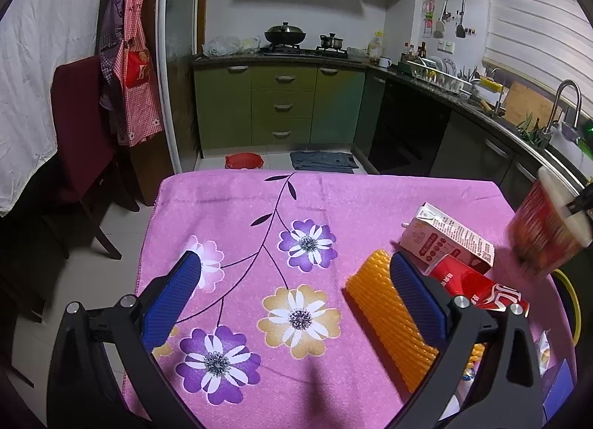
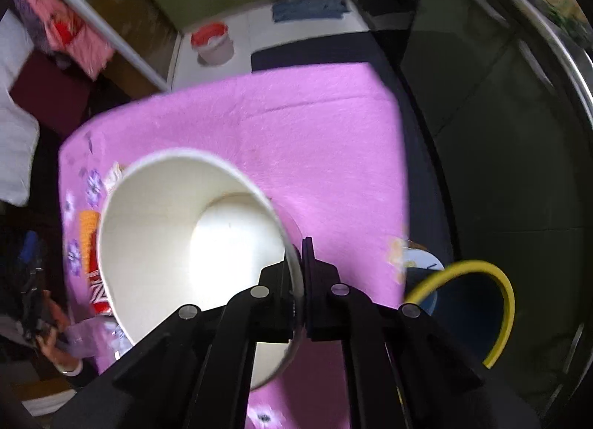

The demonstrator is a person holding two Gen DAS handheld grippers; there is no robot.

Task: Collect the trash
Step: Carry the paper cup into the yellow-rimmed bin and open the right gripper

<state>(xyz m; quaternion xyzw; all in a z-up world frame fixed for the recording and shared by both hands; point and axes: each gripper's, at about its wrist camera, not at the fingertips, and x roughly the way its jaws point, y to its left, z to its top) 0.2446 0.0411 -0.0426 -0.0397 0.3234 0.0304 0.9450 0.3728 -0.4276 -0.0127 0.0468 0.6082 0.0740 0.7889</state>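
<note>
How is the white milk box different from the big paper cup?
The white milk carton is box-shaped; the red-and-white paper cup is round and open-topped. The carton lies on the pink flowered cloth; the cup is pinched by its rim in the right gripper, off the cloth. The left gripper is open. Both are trash.

On the tabletop (image 1: 241, 206), a carton (image 1: 448, 240) lies near the right edge, with a flattened can (image 1: 478, 286) touching its near side. A ribbed sheet (image 1: 385, 321) lies just left of the can, toward the near right corner. The paper cup (image 2: 185, 243), pinched at its rim by the right tongs (image 2: 302, 280), hangs above the right edge. A bin (image 2: 478, 318) stands on the floor past that edge.
</note>
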